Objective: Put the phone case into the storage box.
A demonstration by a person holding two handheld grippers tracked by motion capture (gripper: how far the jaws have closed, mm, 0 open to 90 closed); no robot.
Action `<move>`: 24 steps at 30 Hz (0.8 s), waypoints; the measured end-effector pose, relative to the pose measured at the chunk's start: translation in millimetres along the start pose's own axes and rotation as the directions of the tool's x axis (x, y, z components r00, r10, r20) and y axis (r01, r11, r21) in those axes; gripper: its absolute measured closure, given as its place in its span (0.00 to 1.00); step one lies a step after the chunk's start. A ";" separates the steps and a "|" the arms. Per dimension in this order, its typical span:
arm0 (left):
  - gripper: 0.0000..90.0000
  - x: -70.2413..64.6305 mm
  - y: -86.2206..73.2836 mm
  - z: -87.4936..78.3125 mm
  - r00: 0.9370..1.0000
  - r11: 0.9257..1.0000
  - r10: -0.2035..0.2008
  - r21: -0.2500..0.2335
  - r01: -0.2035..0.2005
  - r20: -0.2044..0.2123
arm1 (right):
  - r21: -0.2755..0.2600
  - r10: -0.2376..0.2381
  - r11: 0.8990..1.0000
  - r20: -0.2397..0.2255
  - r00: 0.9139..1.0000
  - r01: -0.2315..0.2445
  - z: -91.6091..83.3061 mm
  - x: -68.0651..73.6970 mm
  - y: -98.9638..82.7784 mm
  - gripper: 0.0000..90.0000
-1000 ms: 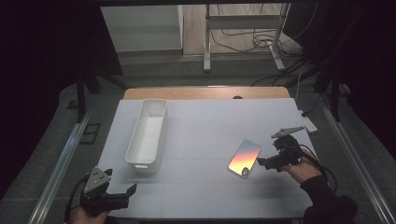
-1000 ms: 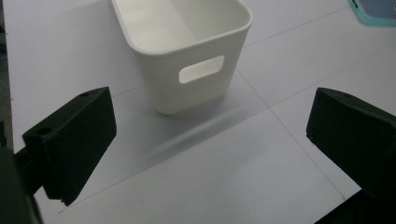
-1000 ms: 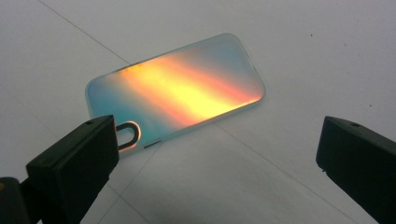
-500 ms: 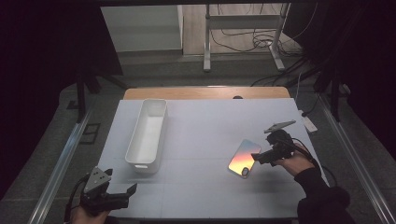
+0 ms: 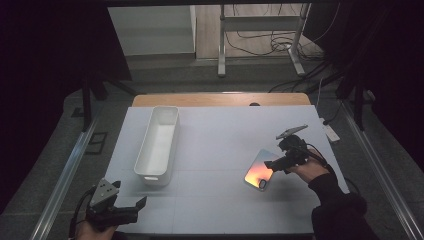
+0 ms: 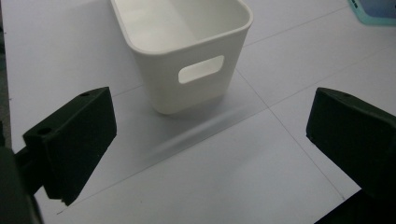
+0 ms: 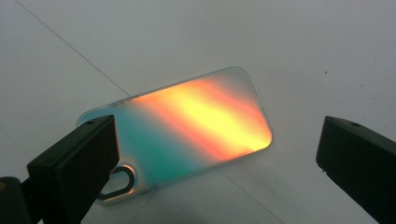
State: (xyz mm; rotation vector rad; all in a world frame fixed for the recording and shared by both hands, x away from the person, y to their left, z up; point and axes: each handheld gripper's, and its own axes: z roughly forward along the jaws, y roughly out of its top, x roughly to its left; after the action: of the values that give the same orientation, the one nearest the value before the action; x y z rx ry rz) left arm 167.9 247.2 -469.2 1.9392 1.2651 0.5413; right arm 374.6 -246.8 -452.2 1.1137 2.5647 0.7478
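Since a second ago, my right claw [image 5: 270, 164], jaws spread, has closed in over the phone case [image 5: 258, 170], ready to grasp.

a long white bin [image 5: 159, 144] sits on the left part of the pale table [image 5: 225, 145], its length running away from the near edge, with an oval handle slot [image 6: 201, 69] cut in its near end. past the table's wooden far edge [image 5: 220, 99], a metal stand [image 5: 260, 37] and loose cables [image 5: 260, 37] lie on the floor, and a white power strip [image 5: 330, 132] lies by the right side.
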 end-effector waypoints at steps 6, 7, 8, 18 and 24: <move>0.03 0.2 0.0 -0.1 1.000 1.000 0.000 -0.001 0.000 0.002 | 0.010 0.002 1.000 0.004 1.000 -0.002 3.7 0.5 5.6 0.00; 0.03 0.2 -0.1 -0.1 1.000 1.000 -0.001 -0.001 0.001 0.002 | 0.011 -0.001 1.000 0.003 1.000 0.001 5.0 0.0 6.5 0.00; 0.03 0.3 -0.1 -0.1 1.000 1.000 -0.001 -0.001 0.001 0.002 | 0.015 -0.003 1.000 0.005 1.000 0.002 6.8 -0.5 7.6 0.00; 0.03 0.4 0.2 0.3 1.000 1.000 -0.001 0.000 0.001 0.002 | 0.022 -0.036 0.999 0.006 0.999 0.036 13.5 -0.4 18.1 0.00; 0.03 0.6 0.1 0.2 1.000 1.000 -0.002 -0.001 0.002 0.003 | 0.023 -0.040 0.999 -0.001 0.999 0.040 18.7 1.7 25.0 0.00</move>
State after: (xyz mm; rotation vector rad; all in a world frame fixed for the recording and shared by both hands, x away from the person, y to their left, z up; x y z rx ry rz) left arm 168.3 247.6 -469.3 1.9366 1.2645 0.5379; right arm 396.3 -224.4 -454.4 1.0660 2.5943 0.7111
